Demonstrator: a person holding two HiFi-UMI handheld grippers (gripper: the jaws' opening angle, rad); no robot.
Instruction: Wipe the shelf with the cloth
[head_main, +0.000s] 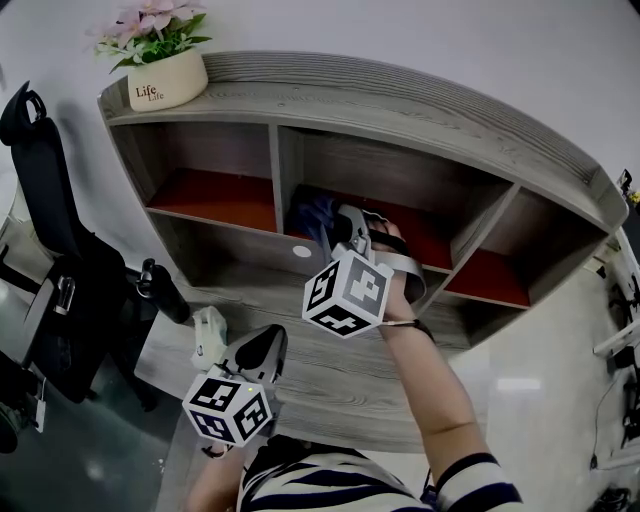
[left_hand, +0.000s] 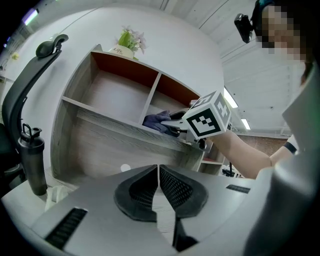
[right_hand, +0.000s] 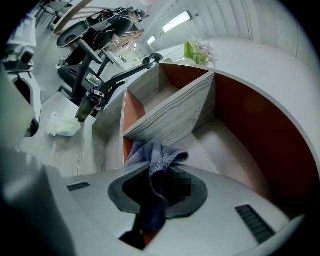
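The right gripper (right_hand: 157, 192), clamped on the cloth (right_hand: 156, 157), reaches into the shelf's (head_main: 400, 120) middle bay, while the left gripper (left_hand: 158, 186), closed and empty, hangs outside it.

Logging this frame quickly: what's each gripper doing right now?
Left gripper: shut, empty.
Right gripper: shut on the blue cloth.

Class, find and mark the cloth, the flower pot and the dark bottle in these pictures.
cloth (right_hand: 155, 155): right gripper view, on its bunched upper fold.
flower pot (head_main: 168, 82): head view, on its front wall.
dark bottle (left_hand: 34, 167): left gripper view, on the middle of its body.
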